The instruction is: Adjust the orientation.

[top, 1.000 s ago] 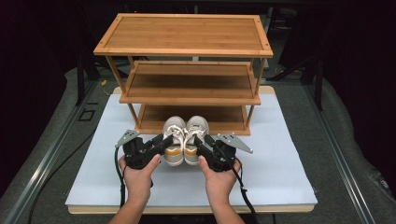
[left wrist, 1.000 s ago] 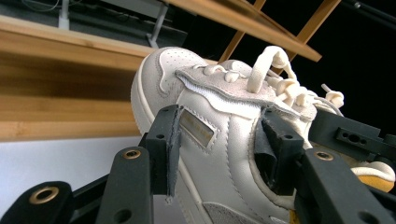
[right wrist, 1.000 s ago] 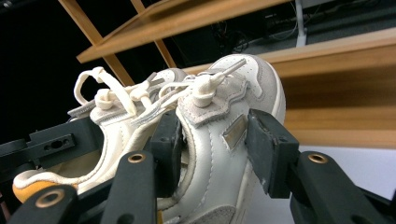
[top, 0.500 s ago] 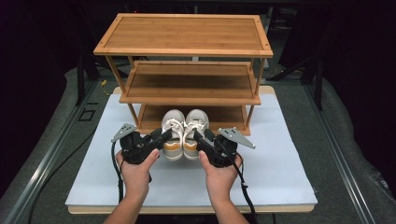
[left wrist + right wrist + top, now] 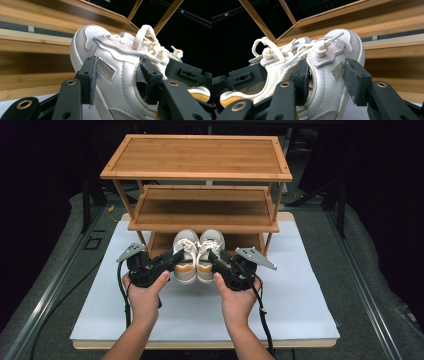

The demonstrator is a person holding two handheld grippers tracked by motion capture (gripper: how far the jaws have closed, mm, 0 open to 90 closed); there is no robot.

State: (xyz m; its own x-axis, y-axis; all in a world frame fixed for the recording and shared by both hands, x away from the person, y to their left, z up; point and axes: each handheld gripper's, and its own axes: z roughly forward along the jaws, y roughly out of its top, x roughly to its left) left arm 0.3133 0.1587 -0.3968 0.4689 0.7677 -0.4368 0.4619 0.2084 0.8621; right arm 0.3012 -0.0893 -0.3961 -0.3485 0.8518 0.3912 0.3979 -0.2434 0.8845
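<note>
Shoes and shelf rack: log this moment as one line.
left claw: shut on left shoe | right claw: shut on right shoe | shoes: side by side, before bottom shelf of rack

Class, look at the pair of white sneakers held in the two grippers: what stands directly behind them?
Behind the sneakers stands the three-tier wooden shoe rack. Its top and middle shelves look bare; the sneakers cover part of the bottom shelf, so that stretch cannot be judged.

A three-tier wooden rack [image 5: 196, 175] stands in front of me at the far end of a white counter [image 5: 300, 305]. Around the counter I see grey carpeted floor [image 5: 370, 270]. Behind the rack, everything falls into darkness.
</note>
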